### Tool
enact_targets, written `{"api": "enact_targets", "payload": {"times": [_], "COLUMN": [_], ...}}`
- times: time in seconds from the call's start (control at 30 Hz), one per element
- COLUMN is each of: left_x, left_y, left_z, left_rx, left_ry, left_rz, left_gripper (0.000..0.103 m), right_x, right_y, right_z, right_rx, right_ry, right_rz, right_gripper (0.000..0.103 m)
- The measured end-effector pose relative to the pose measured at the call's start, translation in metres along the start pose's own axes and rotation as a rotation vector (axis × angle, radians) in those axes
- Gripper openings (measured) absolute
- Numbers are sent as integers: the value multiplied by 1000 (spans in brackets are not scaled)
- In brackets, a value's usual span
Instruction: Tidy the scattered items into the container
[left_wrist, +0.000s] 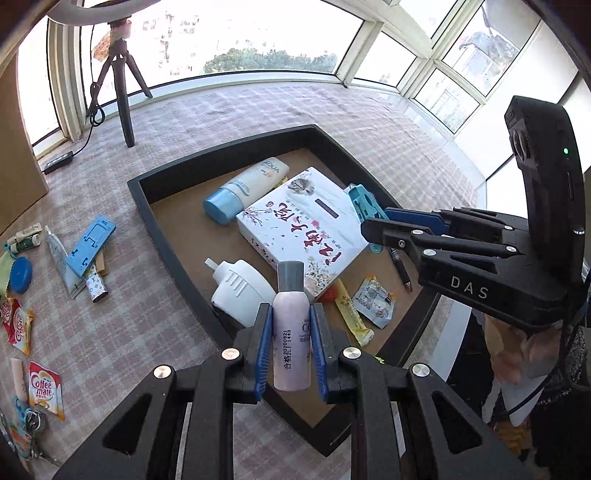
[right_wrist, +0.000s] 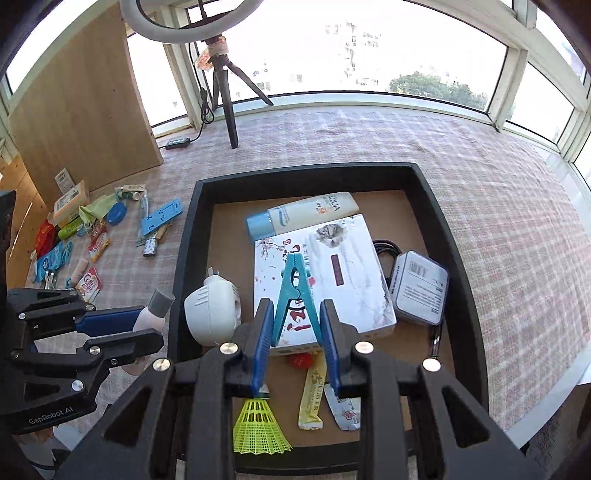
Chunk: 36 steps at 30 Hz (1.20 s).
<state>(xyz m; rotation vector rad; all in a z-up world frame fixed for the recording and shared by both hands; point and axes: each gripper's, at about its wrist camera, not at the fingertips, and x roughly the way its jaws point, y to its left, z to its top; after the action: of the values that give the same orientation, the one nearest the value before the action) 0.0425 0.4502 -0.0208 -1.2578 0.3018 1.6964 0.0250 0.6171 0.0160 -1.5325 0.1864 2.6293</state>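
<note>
Black-walled container (right_wrist: 458, 236) set on checked tabletop (left_wrist: 155, 332), brown floor inside. Contents: white flowered box (right_wrist: 332, 273) at centre; sunscreen tube (right_wrist: 306, 216) with blue cap just behind box; white plug-shaped device (right_wrist: 210, 314) left of box; grey square case (right_wrist: 419, 293) right of box, black cable behind it; yellow sachet (right_wrist: 312, 400), white snack packet (right_wrist: 345, 410), pen (left_wrist: 400, 267) and yellow-green shuttlecock (right_wrist: 258, 430) along near side.

Left tongs (left_wrist: 291, 343): clenched on pale lilac spray bottle (left_wrist: 291, 332) with grey cap, blue pads against both sides of bottle body. Bottle held clear above container's near-left region (in right wrist view, over the left wall).

Right tongs (right_wrist: 295, 343): clamped on teal clothes peg (right_wrist: 295, 295), pads pressing outer faces of both peg legs, peg tip pointing away from camera. Peg suspended over flowered box, not resting on it.

Scattered on tabletop left of container: blue phone stand (left_wrist: 90, 240), white tube (left_wrist: 61, 262), blue round lid (left_wrist: 20, 275), Coffee-mate sachets (left_wrist: 46, 387), small patterned cylinder (left_wrist: 96, 288), green cloth (right_wrist: 98, 206), further small packets. Tripod (right_wrist: 227, 99) with ring light near window, well apart from container.
</note>
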Motion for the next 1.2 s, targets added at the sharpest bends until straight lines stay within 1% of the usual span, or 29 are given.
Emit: {"api": "enact_targets", "payload": {"times": [0.03, 0.07, 0.1, 0.13, 0.17, 0.2, 0.3, 0.37, 0.57, 0.67, 0.77, 0.83, 0.9, 1.03, 1.13, 1.2], "left_x": [6, 10, 15, 19, 20, 19, 18, 17, -2, -20, -40, -56, -75, -112, -131, -137], "left_y": [-12, -22, -30, -36, -41, -44, -44, -36, 7, 33, 64, 89, 120, 183, 226, 250], "left_z": [3, 5, 6, 6, 5, 3, -2, -5, -14, -23, -34, -42, -50, -64, -73, -75], "left_rx": [16, 23, 24, 22, 19, 13, -7, -48, -197, -232, -256, -285, -342, -459, -516, -539], "left_ry": [9, 15, 28, 47, 51, 34, 21, 26, 4, -13, -28, -44, -74, -134, -146, -141], "left_rz": [-6, -15, -18, -18, -11, -3, 40, 55, 109, 144, 191, 232, 267, 326, 364, 390], "left_gripper": [19, 25, 36, 68, 86, 86, 86, 86, 85, 85, 85, 85, 85, 85, 85, 85], "right_x": [-2, -4, -5, -6, -7, -8, -9, -7, -6, -9, -16, -20, -20, -14, -3, 15], "right_y": [-11, -20, -27, -33, -38, -40, -41, -40, -21, -4, 16, 32, 52, 99, 134, 155], "right_z": [-2, -3, -5, -6, -7, -8, -8, -7, -3, 1, 5, 11, 20, 41, 58, 70], "right_rx": [17, 29, 42, 56, 67, 69, 49, 40, 1, -26, -49, -63, -95, -195, -248, -275], "right_ry": [-3, -7, -6, -1, -10, -24, -42, -43, -42, -58, -80, -92, -92, -92, -73, -37], "right_rz": [-15, -23, -23, -21, -20, -22, -30, -13, 52, 78, 100, 130, 169, 193, 247, 263], "right_gripper": [26, 26, 33, 39, 52, 58, 58, 58, 58, 58, 58, 58, 58, 57, 57, 57]}}
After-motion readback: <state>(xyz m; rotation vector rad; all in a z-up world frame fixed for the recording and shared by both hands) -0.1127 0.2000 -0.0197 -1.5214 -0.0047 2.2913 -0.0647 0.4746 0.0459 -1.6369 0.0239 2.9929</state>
